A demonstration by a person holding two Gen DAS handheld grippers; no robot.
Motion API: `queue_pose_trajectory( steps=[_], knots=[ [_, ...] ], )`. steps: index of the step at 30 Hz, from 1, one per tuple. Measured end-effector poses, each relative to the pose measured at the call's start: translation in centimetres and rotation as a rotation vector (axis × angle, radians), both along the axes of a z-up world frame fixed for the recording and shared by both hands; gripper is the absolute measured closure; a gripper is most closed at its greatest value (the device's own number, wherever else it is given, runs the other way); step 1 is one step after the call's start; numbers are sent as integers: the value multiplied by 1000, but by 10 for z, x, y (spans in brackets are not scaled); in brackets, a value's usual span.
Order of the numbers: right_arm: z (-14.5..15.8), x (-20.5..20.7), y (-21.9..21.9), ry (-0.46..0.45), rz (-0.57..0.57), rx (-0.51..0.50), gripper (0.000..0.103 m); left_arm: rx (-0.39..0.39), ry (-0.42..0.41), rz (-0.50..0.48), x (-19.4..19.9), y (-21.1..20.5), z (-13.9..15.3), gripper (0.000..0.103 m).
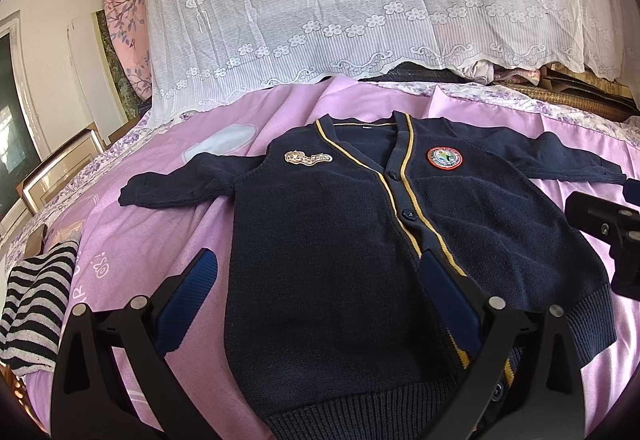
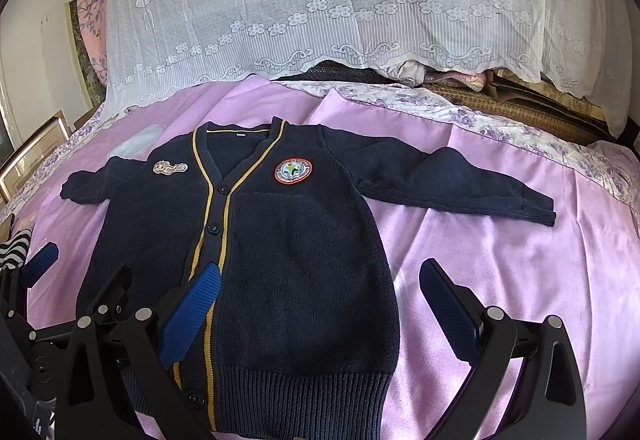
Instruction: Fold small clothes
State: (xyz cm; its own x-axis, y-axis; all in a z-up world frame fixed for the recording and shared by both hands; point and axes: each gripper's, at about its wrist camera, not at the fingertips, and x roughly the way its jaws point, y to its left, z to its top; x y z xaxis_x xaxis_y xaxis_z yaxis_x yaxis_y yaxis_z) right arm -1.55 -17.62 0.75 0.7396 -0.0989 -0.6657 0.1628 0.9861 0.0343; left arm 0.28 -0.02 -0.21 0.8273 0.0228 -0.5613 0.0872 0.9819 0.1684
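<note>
Navy knit, trimmed with a yellow stripe down the button placket — the small cardigan (image 1: 340,240) lies flat and face up on the pink bedsheet (image 2: 500,260), buttoned, with both sleeves spread out to the sides and the ribbed hem nearest us. A round badge (image 2: 293,171) sits on one side of the chest and a pale embroidered patch (image 1: 308,158) on the other.

We hold our left gripper (image 1: 320,280) low over the hem end with its jaws spread wide and nothing between them; our right gripper (image 2: 320,288) hovers beside it in the same way, wide open and empty, one blue pad over the placket and the other over bare sheet.

As we judge it, the garment is laid out and no fold has begun. The next move calls for each of us to take a sleeve or a side edge, pinching only the knit and not the sheet under it, and to bring it across the body.

Further out, a striped garment (image 1: 36,304) lies at the left of the bed, and a white lace cloth (image 1: 360,0) hangs behind.
</note>
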Motion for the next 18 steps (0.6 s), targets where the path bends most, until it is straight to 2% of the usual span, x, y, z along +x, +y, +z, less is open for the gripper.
queue_pose_trajectory(
  steps=[4,8,15,18],
  knots=[
    [-1,3,-3,10,0,7,3,2,7,-2,0,0,-3,4],
    [-9,9,-18,34,-6,57,3,-2,40,-3,4,1,-10,4],
    [-32,10,-69,59,-68,229,3,-115,212,-14,21,23,-33,4],
    [-49,-1,-89,62,-43,365,3,-178,293,-46,19,31,-45,4]
  ],
)
